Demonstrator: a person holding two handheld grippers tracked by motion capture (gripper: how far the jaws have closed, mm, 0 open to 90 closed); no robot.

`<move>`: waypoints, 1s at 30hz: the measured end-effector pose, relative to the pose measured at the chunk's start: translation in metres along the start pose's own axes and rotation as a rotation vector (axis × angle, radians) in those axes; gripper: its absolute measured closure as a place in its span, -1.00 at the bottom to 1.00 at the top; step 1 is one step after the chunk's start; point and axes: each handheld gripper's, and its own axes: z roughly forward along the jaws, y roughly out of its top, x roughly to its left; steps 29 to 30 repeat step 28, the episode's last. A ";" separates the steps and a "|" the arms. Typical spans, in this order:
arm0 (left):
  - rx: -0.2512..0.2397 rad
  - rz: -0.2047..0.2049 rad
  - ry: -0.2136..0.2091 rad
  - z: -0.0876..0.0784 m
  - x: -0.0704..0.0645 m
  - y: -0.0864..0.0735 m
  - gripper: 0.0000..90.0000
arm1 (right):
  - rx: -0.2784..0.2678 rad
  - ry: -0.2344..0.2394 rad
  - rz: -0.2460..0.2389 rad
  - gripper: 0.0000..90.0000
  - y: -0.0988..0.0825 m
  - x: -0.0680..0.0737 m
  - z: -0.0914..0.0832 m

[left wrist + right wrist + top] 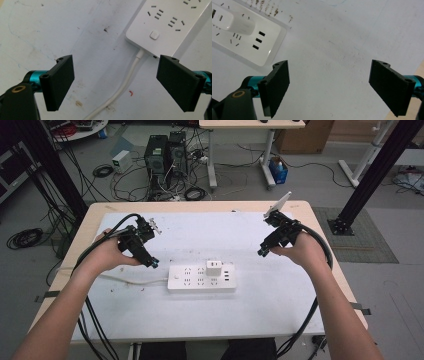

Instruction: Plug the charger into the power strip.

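A white power strip (201, 278) with a charger plug (214, 268) seated in it lies mid-table between the left gripper (153, 265) and right gripper (261, 253), both spread and empty. White mat (225, 232) covers the wooden table (90, 217); computer towers (165, 155) stand behind.

A wooden table (320, 220) bears a white sheet (250, 305), on it a power strip (200, 279)

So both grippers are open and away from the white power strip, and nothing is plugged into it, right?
Not quite. Both the left gripper and the right gripper are open and clear of the power strip, but a white charger is plugged into it. The high view shows the charger standing on the strip; the right gripper view shows it too.
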 end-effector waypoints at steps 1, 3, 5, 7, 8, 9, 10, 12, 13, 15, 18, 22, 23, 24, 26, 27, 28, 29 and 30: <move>-0.002 -0.001 0.000 -0.001 0.000 0.001 -0.67 | 0.001 -0.001 -0.001 -0.64 -0.002 -0.001 0.000; 0.004 0.002 0.003 0.000 0.000 0.003 -0.67 | 0.007 0.005 0.010 -0.64 -0.004 -0.002 0.001; 0.009 0.005 0.001 0.000 -0.001 0.005 -0.67 | 0.011 0.006 0.020 -0.64 -0.005 -0.003 0.001; 0.010 0.001 0.001 0.001 -0.002 0.006 -0.67 | -0.005 0.013 0.025 -0.64 -0.005 -0.004 0.000; 0.015 0.004 0.000 0.002 -0.003 0.006 -0.67 | -0.010 0.015 0.020 -0.63 -0.005 -0.004 0.000; 0.020 0.010 0.001 0.002 -0.003 0.007 -0.67 | -0.010 0.017 0.008 -0.63 -0.005 -0.003 -0.001; 0.019 0.003 0.003 0.003 -0.004 0.007 -0.67 | -0.011 0.018 0.005 -0.63 -0.005 -0.003 0.000; 0.028 0.006 0.004 0.003 -0.004 0.007 -0.67 | -0.004 0.017 0.000 -0.63 -0.005 -0.003 0.000; 0.029 0.005 0.007 0.003 -0.004 0.007 -0.67 | -0.001 0.016 -0.005 -0.63 -0.005 -0.003 0.001; 0.021 -0.005 0.005 0.004 -0.004 0.007 -0.67 | -0.004 0.012 -0.003 -0.63 -0.004 -0.003 0.001; 0.027 -0.001 0.007 0.003 -0.003 0.007 -0.67 | -0.005 0.008 -0.005 -0.63 -0.004 -0.004 0.002; 0.032 0.001 0.006 0.005 -0.003 0.007 -0.67 | -0.010 0.013 0.001 -0.64 -0.004 -0.004 0.004; 0.036 0.004 0.008 0.006 -0.003 0.008 -0.67 | -0.010 0.013 0.002 -0.64 -0.004 -0.004 0.004; 0.038 0.004 0.006 0.006 -0.003 0.008 -0.67 | -0.014 0.017 0.004 -0.63 -0.004 -0.004 0.004; 0.040 0.007 0.004 0.008 -0.003 0.008 -0.67 | -0.016 0.025 0.012 -0.63 -0.004 -0.005 0.005; 0.036 0.003 0.002 0.008 -0.003 0.008 -0.67 | -0.018 0.026 0.012 -0.64 -0.004 -0.005 0.005; 0.036 0.003 0.002 0.008 -0.003 0.008 -0.67 | -0.018 0.020 0.013 -0.64 -0.004 -0.005 0.005; 0.036 0.003 0.002 0.008 -0.003 0.008 -0.67 | -0.018 0.020 0.013 -0.64 -0.004 -0.005 0.005; 0.036 0.003 0.002 0.008 -0.003 0.008 -0.67 | -0.018 0.020 0.013 -0.64 -0.004 -0.005 0.005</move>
